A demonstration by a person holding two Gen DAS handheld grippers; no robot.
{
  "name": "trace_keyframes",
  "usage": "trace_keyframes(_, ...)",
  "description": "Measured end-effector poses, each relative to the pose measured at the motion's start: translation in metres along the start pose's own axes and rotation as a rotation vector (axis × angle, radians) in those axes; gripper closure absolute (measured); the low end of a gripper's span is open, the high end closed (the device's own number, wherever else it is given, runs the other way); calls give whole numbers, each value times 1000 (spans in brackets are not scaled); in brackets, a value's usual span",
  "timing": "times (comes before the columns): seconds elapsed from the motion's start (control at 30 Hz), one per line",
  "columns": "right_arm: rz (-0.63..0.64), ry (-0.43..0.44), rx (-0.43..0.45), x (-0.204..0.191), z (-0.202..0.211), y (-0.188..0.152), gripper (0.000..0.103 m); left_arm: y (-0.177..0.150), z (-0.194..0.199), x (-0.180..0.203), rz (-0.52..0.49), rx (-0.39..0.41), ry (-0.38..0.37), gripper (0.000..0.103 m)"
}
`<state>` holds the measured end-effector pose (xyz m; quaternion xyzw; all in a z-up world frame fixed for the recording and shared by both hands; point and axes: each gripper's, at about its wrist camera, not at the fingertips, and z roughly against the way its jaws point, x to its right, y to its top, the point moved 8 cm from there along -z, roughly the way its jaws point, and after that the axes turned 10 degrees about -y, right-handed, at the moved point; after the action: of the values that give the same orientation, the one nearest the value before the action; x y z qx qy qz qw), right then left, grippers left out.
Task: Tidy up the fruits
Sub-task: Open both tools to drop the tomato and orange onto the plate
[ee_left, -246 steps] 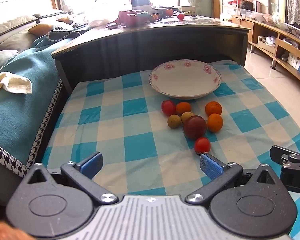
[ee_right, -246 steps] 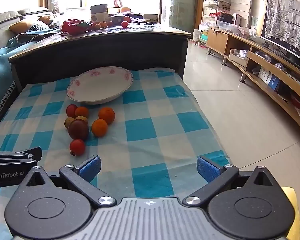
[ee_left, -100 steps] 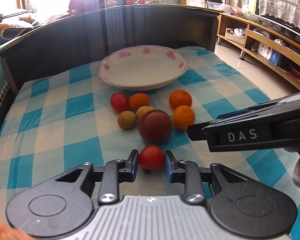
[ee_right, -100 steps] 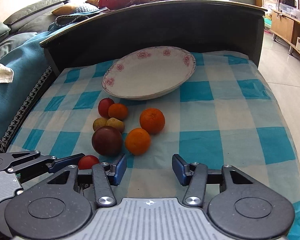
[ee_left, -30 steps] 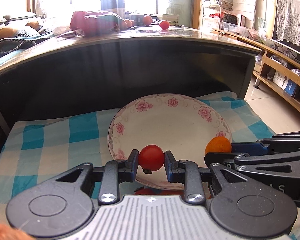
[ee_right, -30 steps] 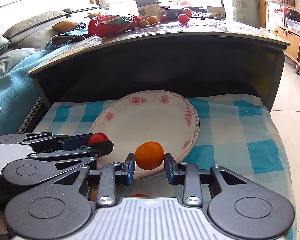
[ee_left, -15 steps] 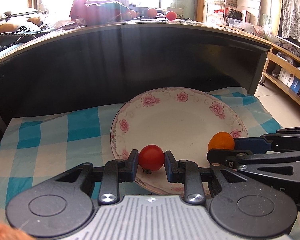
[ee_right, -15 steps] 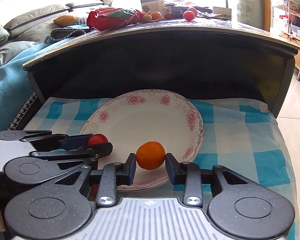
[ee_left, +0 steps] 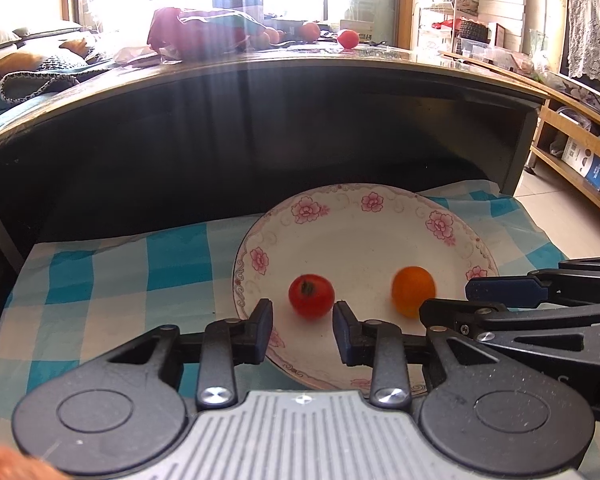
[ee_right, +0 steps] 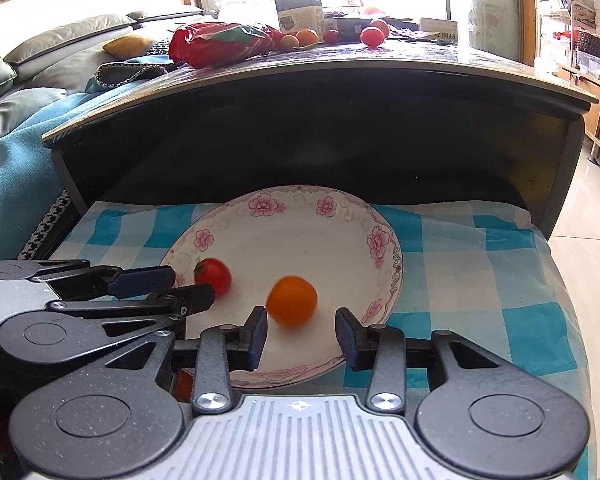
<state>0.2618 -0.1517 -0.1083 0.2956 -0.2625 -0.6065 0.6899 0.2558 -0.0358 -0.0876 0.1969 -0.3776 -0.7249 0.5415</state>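
Both claws released, jaws parted, nothing gripped. Left gripper (ee_left: 302,330) hovers over near rim of flowered plate (ee_left: 380,204); blue pads (ee_left: 265,330) wide apart, red tomato (ee_left: 311,295) just ahead of the gap, between and slightly beyond the tips, touching neither pad, stem end turned up-left. Tomato sits in the plate's white well, a bit blurred. Orange (ee_left: 414,296) lies to the right of the left claw's tips, also in the plate, just in front of the right gripper (ee_left: 456,304), which comes in from the right edge with its fingers pointing left

From the right wrist: right gripper (ee_right: 301,332) open over the plate (ee_right: 384,240) near edge, orange (ee_right: 292,301) just ahead of its gap, nearer the left pad (ee_right: 258,334), not pinched, blurred. Tomato (ee_right: 213,276) further left of this claw, right at the tips of the left gripper (ee_right: 194,284), which enters from the left side

Plate rests on blue-white checked cloth (ee_right: 480,272), ahead of both claws, backed by the dark curved table front (ee_right: 320,128). Red bag (ee_right: 224,46) and a few loose fruits on the tabletop far beyond the claws. One more reddish fruit (ee_right: 184,386) peeks below the right claw's left finger, mostly hidden, can't tell what it is. Sofa with teal cover (ee_right: 8,152) off to the left
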Motion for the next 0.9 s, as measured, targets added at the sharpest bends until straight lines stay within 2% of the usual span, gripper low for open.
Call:
trace_keyframes(0.1, 2, 1, 2, 0, 4, 0, 68, 2, 5, -1, -6, 6, 4, 56)
trace_keyframes(0.5, 9, -20, 17, 8, 34, 2, 64, 3, 40, 4, -41, 11, 14, 54)
trace_keyframes(0.73, 36, -39, -13, 12, 58, -7, 62, -16, 69, 16, -54, -32, -24, 49)
trace_keyframes(0.77, 41, -41, -21, 13, 62, -10, 57, -20, 72, 19, -57, -42, -33, 48)
trace_keyframes(0.9, 92, -57, -63, 14, 74, -27, 57, -35, 84, 31, -67, -73, -59, 47)
